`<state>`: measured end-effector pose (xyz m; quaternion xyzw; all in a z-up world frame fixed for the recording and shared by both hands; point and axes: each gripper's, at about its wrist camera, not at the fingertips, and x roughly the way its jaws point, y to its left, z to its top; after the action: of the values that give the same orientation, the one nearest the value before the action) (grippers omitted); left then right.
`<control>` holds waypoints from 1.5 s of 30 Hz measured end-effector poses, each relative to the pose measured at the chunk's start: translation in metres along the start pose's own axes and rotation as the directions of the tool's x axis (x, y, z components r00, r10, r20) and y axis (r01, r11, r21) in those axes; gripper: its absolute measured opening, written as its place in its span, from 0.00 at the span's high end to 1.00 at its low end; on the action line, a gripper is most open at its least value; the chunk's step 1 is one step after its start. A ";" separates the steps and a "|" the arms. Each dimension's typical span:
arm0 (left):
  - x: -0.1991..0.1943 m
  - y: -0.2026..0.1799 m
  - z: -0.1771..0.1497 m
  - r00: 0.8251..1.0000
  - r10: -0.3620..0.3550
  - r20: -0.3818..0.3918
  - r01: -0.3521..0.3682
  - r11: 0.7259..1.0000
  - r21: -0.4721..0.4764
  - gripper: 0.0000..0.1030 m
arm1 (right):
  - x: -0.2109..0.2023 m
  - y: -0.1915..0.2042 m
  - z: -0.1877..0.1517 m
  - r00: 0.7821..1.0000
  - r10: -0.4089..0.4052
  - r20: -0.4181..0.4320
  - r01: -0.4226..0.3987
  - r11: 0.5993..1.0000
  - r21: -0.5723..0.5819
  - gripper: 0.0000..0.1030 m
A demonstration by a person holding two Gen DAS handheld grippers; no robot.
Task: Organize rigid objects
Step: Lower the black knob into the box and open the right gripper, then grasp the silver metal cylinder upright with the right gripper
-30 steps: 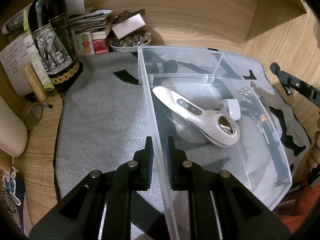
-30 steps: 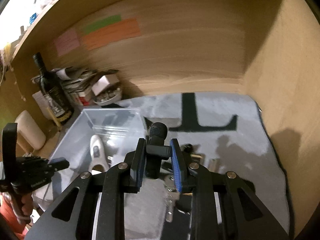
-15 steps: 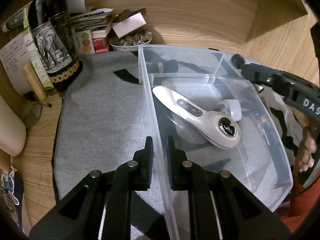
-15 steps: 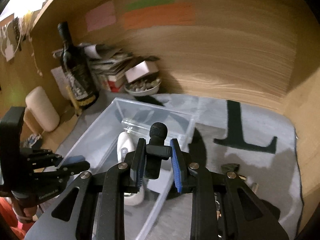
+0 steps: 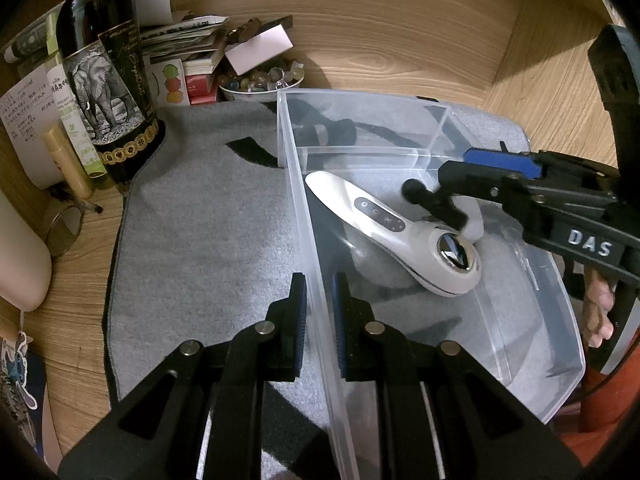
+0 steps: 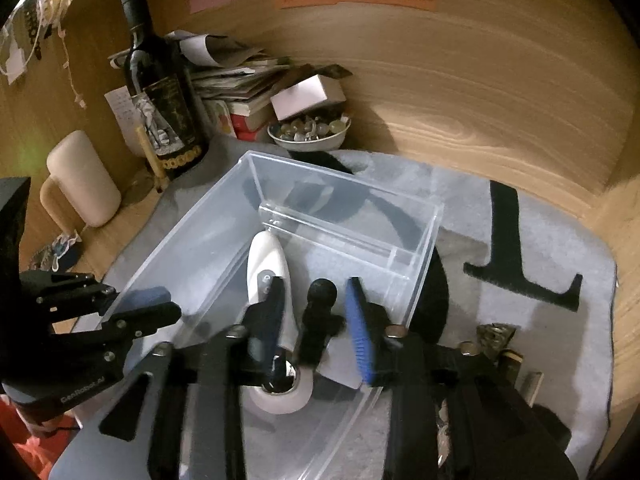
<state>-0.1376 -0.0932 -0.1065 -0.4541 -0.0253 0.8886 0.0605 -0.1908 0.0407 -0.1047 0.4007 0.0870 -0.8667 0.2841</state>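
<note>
Mic (image 6: pixel 318 316), small and black, stands between the right fingers (image 6: pixel 360 332), which have just been opening; gaps show on both sides of it, above the clear bin (image 6: pixel 424 248). Below it in the bin lies a white handheld device (image 5: pixel 396 232). The left fingers (image 5: pixel 298 312) are clamped narrow on the bin's side wall. The bin sits on a grey mat (image 5: pixel 200 220) on the desk (image 5: pixel 80 260).
</note>
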 end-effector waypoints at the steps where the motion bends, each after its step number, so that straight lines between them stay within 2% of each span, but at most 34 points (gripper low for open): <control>1: 0.000 0.000 0.000 1.000 0.000 0.000 0.000 1.000 0.000 0.88 | -0.002 -0.001 0.000 1.000 -0.001 0.011 0.001 1.000 0.006 0.59; 7: 0.000 0.000 0.000 1.000 0.001 0.000 -0.001 1.000 0.001 0.88 | -0.023 -0.005 -0.001 0.997 -0.030 0.072 0.028 0.999 0.020 0.50; 9: 0.000 0.000 0.000 1.000 0.001 0.000 -0.001 1.000 0.001 0.88 | -0.031 -0.008 -0.002 0.995 -0.051 0.088 0.049 0.999 0.020 0.38; 11: 0.000 0.000 0.000 1.000 0.001 0.000 -0.001 1.000 0.002 0.88 | -0.040 -0.013 -0.006 0.990 -0.084 0.110 0.082 0.996 0.024 0.33; 17: 0.000 0.000 0.000 1.000 0.001 0.001 -0.001 1.000 0.002 0.88 | -0.065 -0.042 -0.022 0.973 -0.200 0.118 0.190 0.978 0.090 0.33; 22: 0.001 0.000 -0.001 1.000 0.003 -0.004 -0.003 1.000 0.004 0.88 | -0.080 -0.072 -0.043 0.959 -0.271 0.082 0.253 0.950 0.181 0.32; 26: 0.001 -0.001 -0.002 1.000 0.007 -0.006 -0.007 1.000 0.008 0.88 | -0.077 -0.091 -0.067 0.948 -0.317 0.004 0.308 0.924 0.226 0.32; 30: 0.001 -0.001 -0.002 1.000 0.008 -0.008 -0.008 1.000 0.008 0.88 | -0.069 -0.105 -0.090 0.950 -0.306 -0.065 0.311 0.907 0.282 0.32; 34: 0.002 -0.001 -0.003 1.000 0.009 -0.012 -0.009 1.000 0.010 0.88 | -0.062 -0.109 -0.101 0.948 -0.303 -0.094 0.318 0.902 0.294 0.32; 37: 0.002 -0.001 -0.003 1.000 0.009 -0.013 -0.009 1.000 0.009 0.88 | -0.055 -0.113 -0.103 0.948 -0.299 -0.113 0.319 0.900 0.295 0.44; 39: 0.002 -0.001 -0.003 1.000 0.009 -0.012 -0.009 1.000 0.010 0.88 | -0.049 -0.117 -0.104 0.948 -0.288 -0.135 0.316 0.901 0.299 0.56; 40: 0.002 -0.001 -0.002 1.000 0.010 -0.012 -0.010 1.000 0.012 0.88 | -0.045 -0.120 -0.104 0.950 -0.278 -0.144 0.310 0.901 0.303 0.58; 42: 0.002 -0.001 -0.002 1.000 0.011 -0.013 -0.010 1.000 0.012 0.88 | -0.040 -0.124 -0.105 0.952 -0.262 -0.155 0.299 0.900 0.317 0.67; 45: 0.002 -0.001 -0.002 1.000 0.010 -0.012 -0.010 1.000 0.013 0.88 | -0.035 -0.126 -0.103 0.950 -0.271 -0.155 0.307 0.898 0.314 0.72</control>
<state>-0.1371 -0.0920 -0.1092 -0.4592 -0.0170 0.8862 0.0590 -0.1774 0.1982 -0.1570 0.4715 0.0125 -0.8786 0.0751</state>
